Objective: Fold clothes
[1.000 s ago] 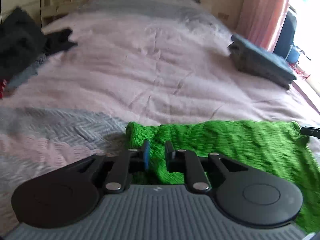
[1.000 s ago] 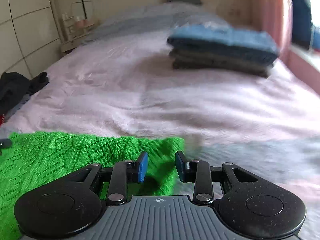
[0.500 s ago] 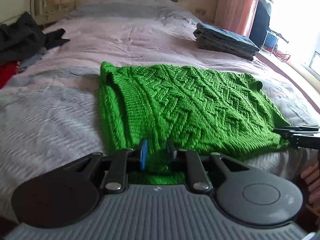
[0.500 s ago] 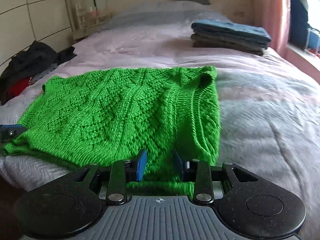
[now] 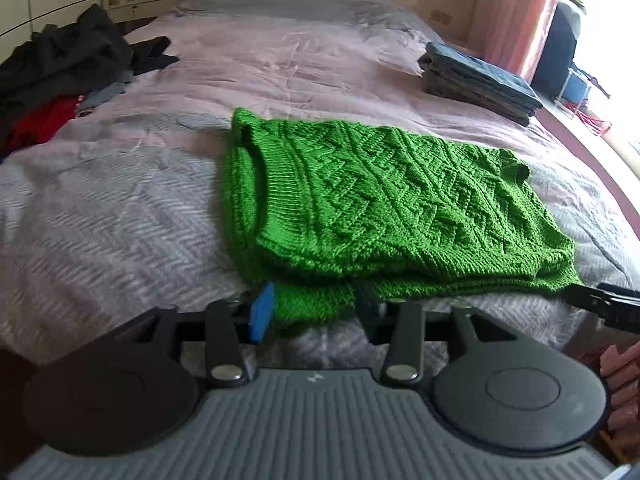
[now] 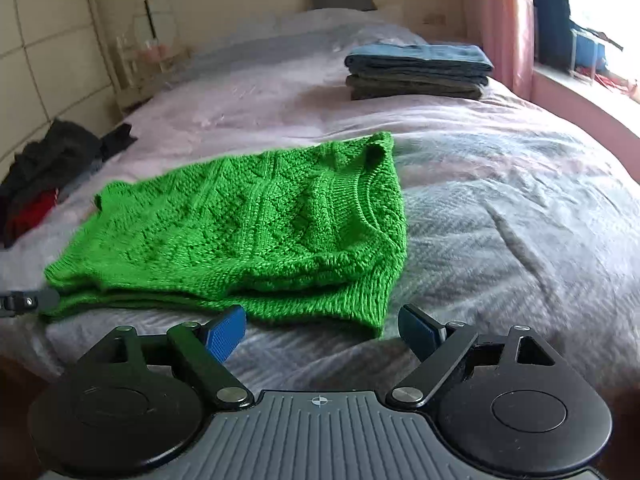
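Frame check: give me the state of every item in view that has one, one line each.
green sweater: folded over, lying flat on the bed.
left gripper: open, near edge of the sweater between its fingers.
right gripper: open wide, holding nothing.
stack of jeans: folded, piled neatly.
dark clothes pile: unfolded, heaped.
bed: covered, cover wrinkled.

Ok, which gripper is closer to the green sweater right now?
Left. The left gripper has the green sweater hem between its open fingers; the right gripper sits open just short of the near edge.
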`<control>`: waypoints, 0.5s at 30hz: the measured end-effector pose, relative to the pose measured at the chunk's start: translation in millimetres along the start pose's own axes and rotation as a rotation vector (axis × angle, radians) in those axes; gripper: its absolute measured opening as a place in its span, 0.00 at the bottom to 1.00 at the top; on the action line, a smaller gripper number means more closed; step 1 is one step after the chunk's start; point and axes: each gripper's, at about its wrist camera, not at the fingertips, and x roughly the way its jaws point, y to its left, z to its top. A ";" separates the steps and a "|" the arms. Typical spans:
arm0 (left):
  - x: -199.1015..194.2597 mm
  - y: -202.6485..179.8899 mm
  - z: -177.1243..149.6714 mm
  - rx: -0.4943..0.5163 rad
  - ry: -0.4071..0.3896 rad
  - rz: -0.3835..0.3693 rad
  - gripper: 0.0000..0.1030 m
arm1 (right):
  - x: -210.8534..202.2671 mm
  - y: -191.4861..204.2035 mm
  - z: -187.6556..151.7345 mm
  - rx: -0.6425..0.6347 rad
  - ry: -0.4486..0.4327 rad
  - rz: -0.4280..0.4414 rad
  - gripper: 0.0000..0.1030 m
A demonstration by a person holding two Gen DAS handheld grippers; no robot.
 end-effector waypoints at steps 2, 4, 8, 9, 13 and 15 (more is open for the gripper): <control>-7.7 -0.9 -0.2 -0.003 -0.002 0.013 0.46 | -5.3 1.0 -1.3 0.016 0.006 -0.012 0.84; -14.3 -3.3 -1.2 0.002 -0.004 0.025 0.50 | -9.0 3.4 -1.5 0.024 0.017 -0.031 0.85; -27.3 -10.2 -4.2 0.026 -0.014 0.052 0.57 | -21.3 8.9 -3.9 0.040 0.008 -0.027 0.88; -30.1 -11.6 -4.8 0.030 -0.017 0.057 0.57 | -24.6 9.9 -4.5 0.043 0.004 -0.025 0.88; -42.2 -16.0 -7.5 0.040 -0.029 0.074 0.57 | -37.5 11.3 -6.7 0.055 -0.015 -0.026 0.88; -48.2 -18.0 -8.5 0.046 -0.037 0.084 0.58 | -43.6 10.8 -7.2 0.066 -0.024 -0.024 0.88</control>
